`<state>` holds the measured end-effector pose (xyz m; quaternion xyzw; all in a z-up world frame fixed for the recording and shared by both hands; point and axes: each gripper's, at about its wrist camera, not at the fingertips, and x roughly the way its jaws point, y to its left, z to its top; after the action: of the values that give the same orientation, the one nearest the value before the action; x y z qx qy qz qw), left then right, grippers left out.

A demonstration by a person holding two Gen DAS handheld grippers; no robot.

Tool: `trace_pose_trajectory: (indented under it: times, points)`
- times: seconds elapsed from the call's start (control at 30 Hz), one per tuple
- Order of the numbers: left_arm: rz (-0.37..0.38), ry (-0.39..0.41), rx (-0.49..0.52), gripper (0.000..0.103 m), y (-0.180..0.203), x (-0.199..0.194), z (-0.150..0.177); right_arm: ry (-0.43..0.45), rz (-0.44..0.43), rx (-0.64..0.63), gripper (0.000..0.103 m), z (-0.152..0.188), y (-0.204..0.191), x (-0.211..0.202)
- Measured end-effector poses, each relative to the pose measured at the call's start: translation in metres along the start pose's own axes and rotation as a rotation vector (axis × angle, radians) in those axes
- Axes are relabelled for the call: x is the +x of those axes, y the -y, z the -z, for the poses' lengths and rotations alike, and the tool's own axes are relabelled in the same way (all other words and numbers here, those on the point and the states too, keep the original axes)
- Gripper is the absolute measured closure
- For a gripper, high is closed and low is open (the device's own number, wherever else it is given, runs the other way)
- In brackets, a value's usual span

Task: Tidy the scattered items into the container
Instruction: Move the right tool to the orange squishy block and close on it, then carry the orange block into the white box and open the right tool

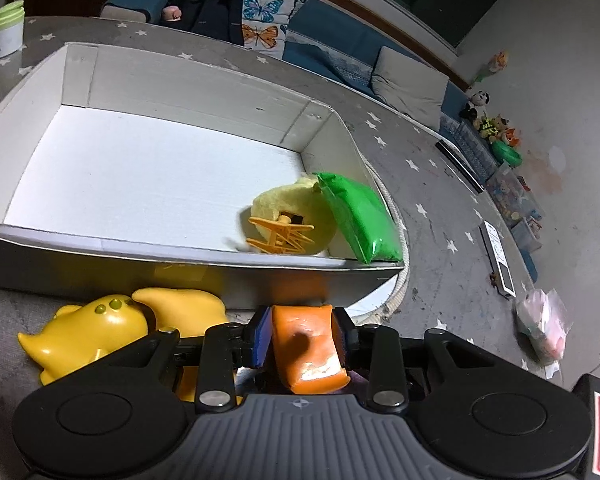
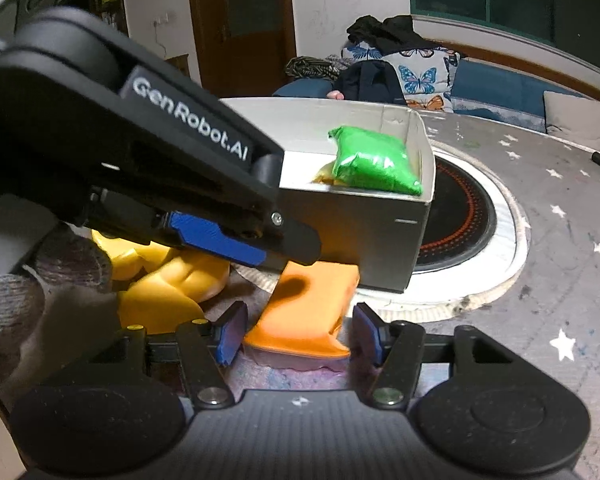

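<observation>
Your left gripper [image 1: 302,334] blocks much of the right wrist view, hiding most of the white box [image 1: 180,76] from that side, and your own gloved hand [image 2: 16,300] covers the lower left corner there. The yellow toys [image 1: 88,332] outside the box are cut off behind the gripper bodies in both views, so you cannot make out their full shape.

Inside the box, at its near right corner, a green packet [image 1: 360,220] leans against the wall, touching a yellow plush [image 1: 296,208] with a small orange plastic plane [image 1: 280,236] lying against it. The rest of the box floor is bare white.

Your left fingers [image 1: 260,336] are clamped on the orange packet [image 1: 308,348], one blue pad pressing each side. The packet sits just outside the box's near wall, on the grey starred surface [image 1: 432,200].

Your right gripper [image 2: 298,334] has its fingers [image 2: 232,336] spread apart on either side of the same orange packet [image 2: 312,308], with a gap showing at each pad, so they grip nothing
</observation>
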<state>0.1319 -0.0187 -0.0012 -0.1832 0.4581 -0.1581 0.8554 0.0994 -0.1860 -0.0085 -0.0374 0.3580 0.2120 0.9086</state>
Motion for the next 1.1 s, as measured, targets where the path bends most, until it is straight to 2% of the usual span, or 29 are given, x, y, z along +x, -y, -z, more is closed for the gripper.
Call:
trace_pose_trajectory:
  times: [0.17, 0.4, 0.5, 0.7, 0.8, 1.1]
  points:
    - [0.021, -0.006, -0.029, 0.067, 0.000, 0.004, 0.001, 0.006, 0.000, 0.005, 0.053, 0.004, 0.003, -0.005]
    - [0.041, -0.032, -0.082, 0.067, 0.004, 0.012, 0.001, 0.024, -0.004, 0.082, 0.058, 0.008, 0.021, -0.013]
    - [0.034, -0.033, -0.071, 0.067, 0.007, 0.013, 0.001, 0.030, -0.017, 0.124, 0.060, 0.009, 0.031, -0.017]
    - [0.017, -0.035, -0.059, 0.067, 0.013, 0.015, 0.002, 0.037, -0.010, 0.153, 0.061, 0.013, 0.042, -0.020]
    - [0.032, -0.044, -0.056, 0.067, 0.016, 0.015, 0.004, 0.032, -0.009, 0.133, 0.061, 0.013, 0.041, -0.022]
    - [0.013, -0.034, -0.058, 0.067, 0.025, 0.019, 0.007, 0.031, 0.004, 0.126, 0.059, 0.016, 0.041, -0.023]
